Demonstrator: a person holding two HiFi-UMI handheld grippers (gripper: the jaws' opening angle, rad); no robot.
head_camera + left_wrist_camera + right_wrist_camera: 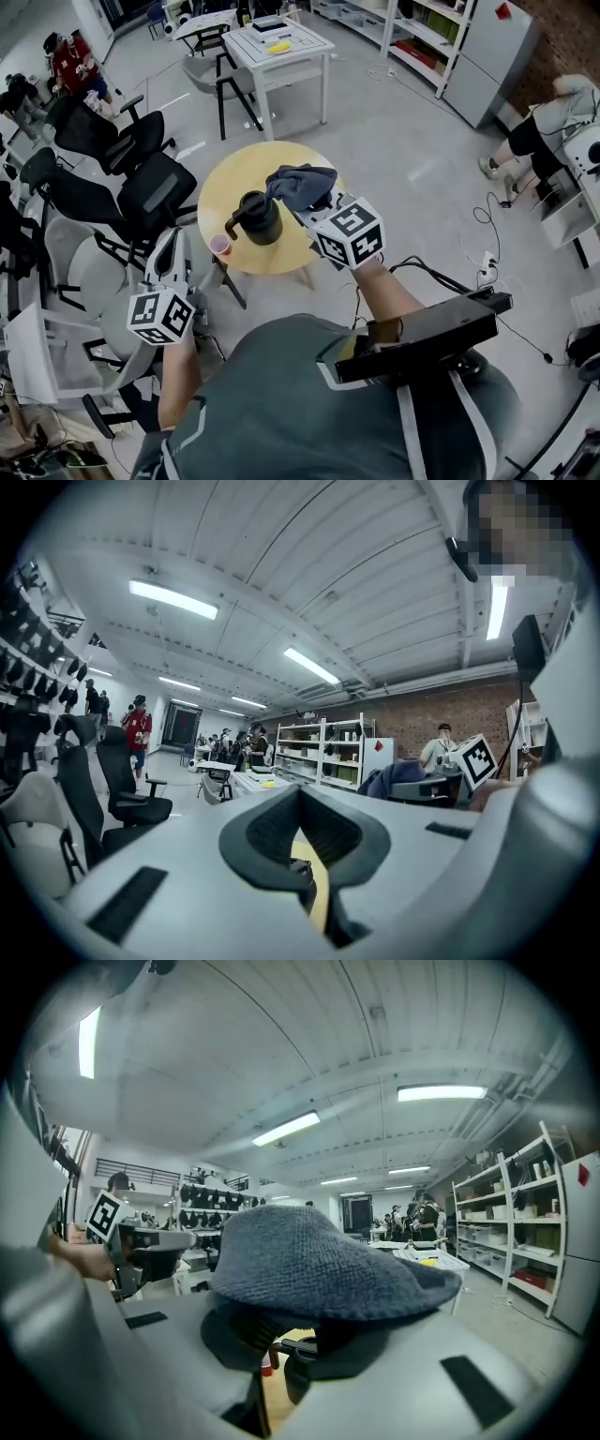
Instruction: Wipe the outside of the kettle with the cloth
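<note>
A black kettle [258, 217] stands on the round wooden table [234, 173], its handle to the left. My right gripper [306, 208] reaches over the table's right side, shut on a blue-grey cloth [302, 185] that hangs just right of the kettle's top. In the right gripper view the cloth [319, 1265] drapes over the jaws and hides their tips; the kettle [302, 1344] shows dark below it. My left gripper [173, 239] is off the table's left edge, shut and empty. Past its jaws in the left gripper view, the kettle [302, 872] and the yellow table top [321, 892] show.
A small pink cup [220, 245] stands at the table's front-left edge. Black office chairs [141, 183] and a grey chair [94, 281] crowd the left. A white table [281, 42] stands behind, with shelves [422, 37] at the back right and cables [487, 234] on the floor.
</note>
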